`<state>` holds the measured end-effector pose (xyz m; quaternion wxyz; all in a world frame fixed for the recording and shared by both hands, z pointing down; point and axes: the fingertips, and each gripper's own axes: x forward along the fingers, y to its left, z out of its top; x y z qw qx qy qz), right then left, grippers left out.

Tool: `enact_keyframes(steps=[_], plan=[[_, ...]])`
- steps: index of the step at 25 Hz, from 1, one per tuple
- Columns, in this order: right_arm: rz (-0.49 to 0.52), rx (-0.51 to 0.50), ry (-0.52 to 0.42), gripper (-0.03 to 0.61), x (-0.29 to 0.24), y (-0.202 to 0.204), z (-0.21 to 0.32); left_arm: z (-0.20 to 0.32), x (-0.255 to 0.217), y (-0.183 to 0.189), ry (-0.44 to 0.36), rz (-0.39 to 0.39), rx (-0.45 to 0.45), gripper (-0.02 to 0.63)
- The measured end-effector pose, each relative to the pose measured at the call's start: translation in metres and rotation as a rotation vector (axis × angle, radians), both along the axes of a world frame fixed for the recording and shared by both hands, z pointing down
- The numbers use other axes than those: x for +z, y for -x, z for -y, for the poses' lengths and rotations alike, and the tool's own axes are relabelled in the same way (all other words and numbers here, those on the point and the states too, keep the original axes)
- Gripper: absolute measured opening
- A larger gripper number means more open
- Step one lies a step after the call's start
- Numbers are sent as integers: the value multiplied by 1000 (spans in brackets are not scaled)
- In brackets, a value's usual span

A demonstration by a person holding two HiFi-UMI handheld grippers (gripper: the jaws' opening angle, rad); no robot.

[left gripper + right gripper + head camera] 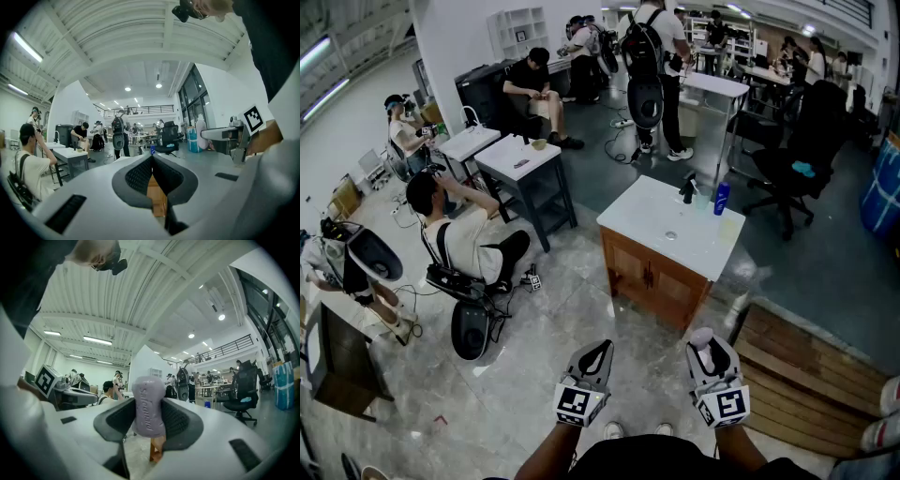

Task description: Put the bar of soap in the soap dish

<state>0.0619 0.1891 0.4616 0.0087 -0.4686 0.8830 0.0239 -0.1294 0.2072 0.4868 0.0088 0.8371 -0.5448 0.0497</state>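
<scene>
Right gripper (149,420): clenched on the lilac bar of soap (148,404), which stands upright between its pads, top past the fingertips.
Left gripper (152,161): jaws pressed together with nothing between them; it is held level, beside the right gripper on its left.
Surface (652,211): white top of a wooden cabinet, ahead of both grippers and well apart from them.
On the surface: a tap (687,187), a blue bottle (722,197) and a pale tray (729,228), too small to tell more.

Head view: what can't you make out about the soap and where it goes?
- The pale item on the washstand: head view, too small to tell whether it is the soap dish.
- The soap bar: right gripper view, its back end is hidden between the right claw's pads.
</scene>
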Motion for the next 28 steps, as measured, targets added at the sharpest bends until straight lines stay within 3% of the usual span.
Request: enact_keyframes(steps=[14, 28], plan=[[-7, -3, -32, 186, -8, -1, 4, 2, -5, -1, -18, -5, -8, 20], [34, 49, -63, 186, -23, 39, 0, 2, -8, 43, -37, -3, 39, 20]])
